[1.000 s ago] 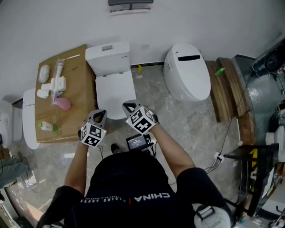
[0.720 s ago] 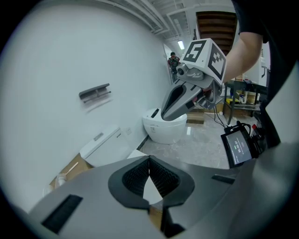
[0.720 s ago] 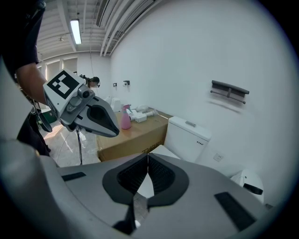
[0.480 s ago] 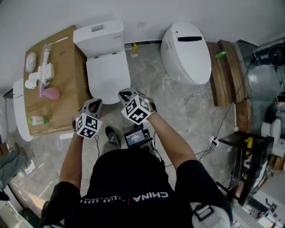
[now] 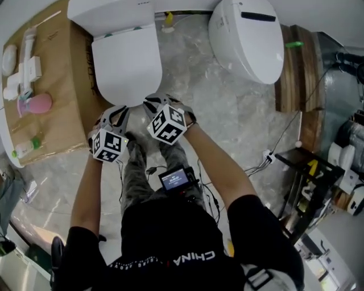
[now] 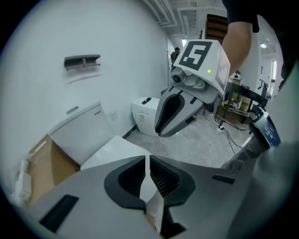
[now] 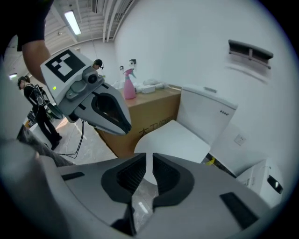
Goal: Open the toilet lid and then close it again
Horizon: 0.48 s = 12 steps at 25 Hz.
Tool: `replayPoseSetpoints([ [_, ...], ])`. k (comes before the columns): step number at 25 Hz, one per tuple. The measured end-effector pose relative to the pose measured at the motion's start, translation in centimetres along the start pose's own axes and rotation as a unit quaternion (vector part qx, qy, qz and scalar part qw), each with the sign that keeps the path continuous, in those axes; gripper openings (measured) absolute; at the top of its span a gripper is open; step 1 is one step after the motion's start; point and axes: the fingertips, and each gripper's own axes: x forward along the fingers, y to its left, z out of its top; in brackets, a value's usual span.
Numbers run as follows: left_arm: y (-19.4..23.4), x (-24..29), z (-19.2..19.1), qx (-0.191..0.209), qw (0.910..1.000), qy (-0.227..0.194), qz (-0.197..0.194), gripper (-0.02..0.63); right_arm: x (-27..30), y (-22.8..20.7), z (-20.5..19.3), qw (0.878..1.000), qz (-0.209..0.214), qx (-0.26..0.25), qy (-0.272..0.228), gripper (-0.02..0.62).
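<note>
The white toilet stands against the wall with its lid (image 5: pixel 125 62) down and its square tank (image 5: pixel 111 8) behind. In the head view both grippers hover side by side just off the lid's front edge. My left gripper (image 5: pixel 114 112) is shut with nothing between its jaws, and its own view shows the lid (image 6: pixel 114 148) just beyond the jaws (image 6: pixel 147 170). My right gripper (image 5: pixel 152 103) is also shut and empty. Its view looks over the jaws (image 7: pixel 148 170) onto the lid (image 7: pixel 173 140) and tank (image 7: pixel 205 116). Neither gripper touches the lid.
A cardboard box (image 5: pixel 48 91) holding a pink spray bottle (image 5: pixel 37 103) and small items stands left of the toilet. A second, oval toilet (image 5: pixel 247 37) sits to the right, with wooden planks (image 5: pixel 296 68) and a metal rack (image 5: pixel 318 187) beyond it. Cables (image 5: pixel 267 159) trail on the marble floor.
Both grippers have dropped lower and now sit at the front edge of the lid. The toilet has slid up in the head view as the person bends down.
</note>
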Motion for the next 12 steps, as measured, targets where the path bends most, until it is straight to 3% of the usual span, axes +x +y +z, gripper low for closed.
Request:
replayPoseSetpoints([
  [3,-1.2,4.5,-4.2,-0.01,0.9998,0.012,-0.015,0.035,4.8,1.0,-3.9,0.999,0.02,-0.018,0.026,0.111],
  [5,-1.8,7.6,-7.1,-0.004,0.9996,0.022,-0.017,0.148,8.1,1.1,-6.5,0.998,0.014,-0.038,0.038,0.141],
  [7,-1.9,10.5,-10.0,0.008,0.9994,0.034,-0.008,0.2,11.4,1.3,-8.7,0.996,0.003,-0.071,0.044,0.167],
  [12,-2.1,16.0,-16.7,0.055,0.9948,0.082,0.025,0.256,18.5,1.3,-12.9,0.988,-0.037,-0.139,0.058,0.196],
])
